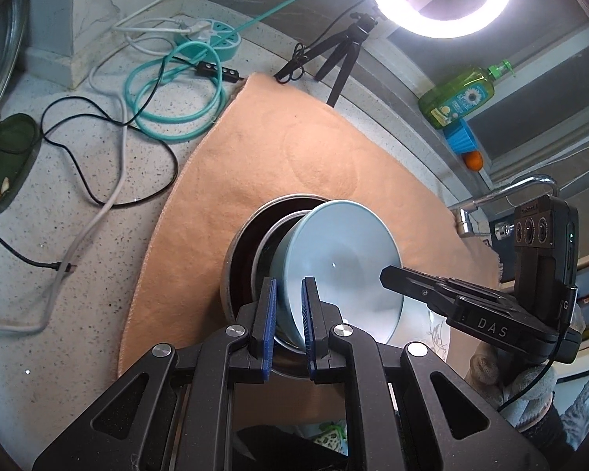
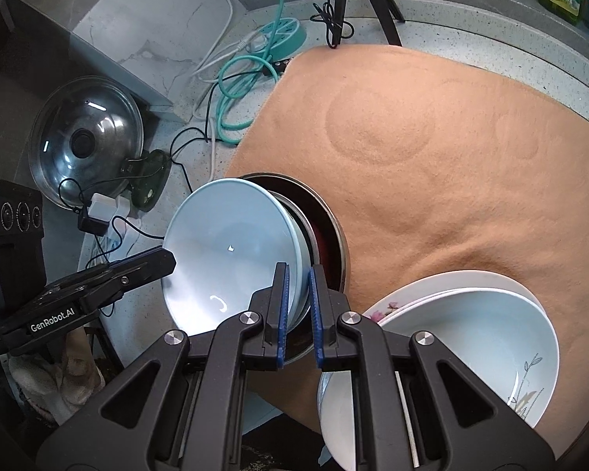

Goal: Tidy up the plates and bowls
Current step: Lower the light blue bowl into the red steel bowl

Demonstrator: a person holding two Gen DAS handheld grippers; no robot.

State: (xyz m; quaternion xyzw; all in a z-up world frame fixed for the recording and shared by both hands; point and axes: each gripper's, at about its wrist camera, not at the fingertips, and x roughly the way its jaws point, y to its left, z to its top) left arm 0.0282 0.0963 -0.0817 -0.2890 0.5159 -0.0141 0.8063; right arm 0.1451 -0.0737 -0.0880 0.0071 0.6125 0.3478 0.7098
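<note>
We see an orange cloth (image 1: pixel 278 165) spread on the speckled counter (image 1: pixel 78 212), with coiled teal cable (image 1: pixel 176 90) and a tripod (image 1: pixel 333 59) beside it. A green soap bottle (image 1: pixel 457 96) sits near what may be a faucet (image 1: pixel 502 196). A glass lid (image 2: pixel 86 137) leans against the wall.

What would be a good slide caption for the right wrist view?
Both hand-held grippers clamp the light blue plate over the metal bowl.

The pale blue plate (image 2: pixel 231 251) is glossy glazed ceramic, nested in a brushed metal bowl (image 2: pixel 333 235). Beneath lies a fuzzy, matt orange cloth (image 2: pixel 432 157) on the speckled stone desk (image 1: pixel 78 294).
</note>
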